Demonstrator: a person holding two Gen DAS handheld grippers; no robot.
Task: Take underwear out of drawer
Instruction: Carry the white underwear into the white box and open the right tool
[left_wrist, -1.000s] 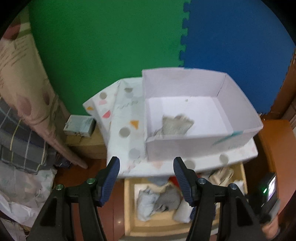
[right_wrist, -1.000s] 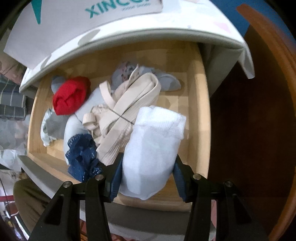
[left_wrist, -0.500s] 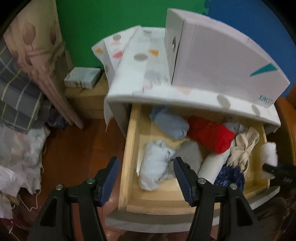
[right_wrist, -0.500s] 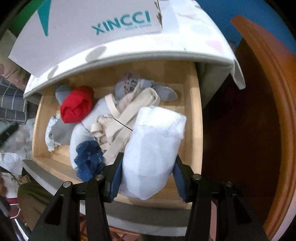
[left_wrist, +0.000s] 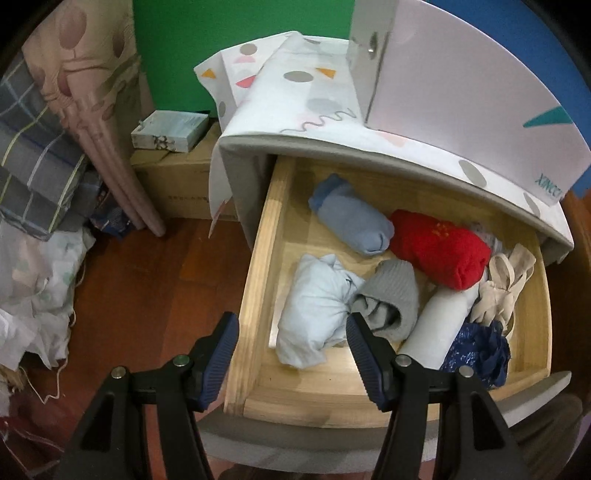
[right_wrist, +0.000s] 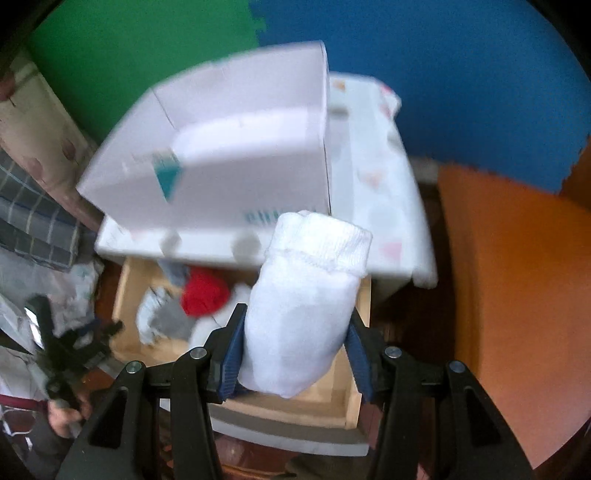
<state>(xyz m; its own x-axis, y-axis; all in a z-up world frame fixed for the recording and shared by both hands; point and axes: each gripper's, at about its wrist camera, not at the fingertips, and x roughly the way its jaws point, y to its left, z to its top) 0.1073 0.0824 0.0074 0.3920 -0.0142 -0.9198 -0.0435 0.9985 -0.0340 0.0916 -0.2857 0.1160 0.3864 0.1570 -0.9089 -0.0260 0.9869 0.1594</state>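
Left wrist view: the left hand-held gripper (left_wrist: 291, 354) hangs spread and empty over the near left corner of the pale wooden drawer (left_wrist: 255, 273). A crumpled pale-blue cotton bundle (left_wrist: 314, 310) lies just ahead between its fingers, long axis running away from them; a ribbed grey knit roll (left_wrist: 391, 295) sits ahead to the right.

Right wrist view: the right hand-held gripper (right_wrist: 295, 350) is clenched on a soft white rolled underwear bundle with ribbed cuff (right_wrist: 306, 306), upright above the drawer, below the blurred white cardboard box (right_wrist: 229, 155) ahead.

Home bedroom: clothes drawer (left_wrist: 280, 206), folded bedding (left_wrist: 33, 177), wood floor (left_wrist: 147, 295).
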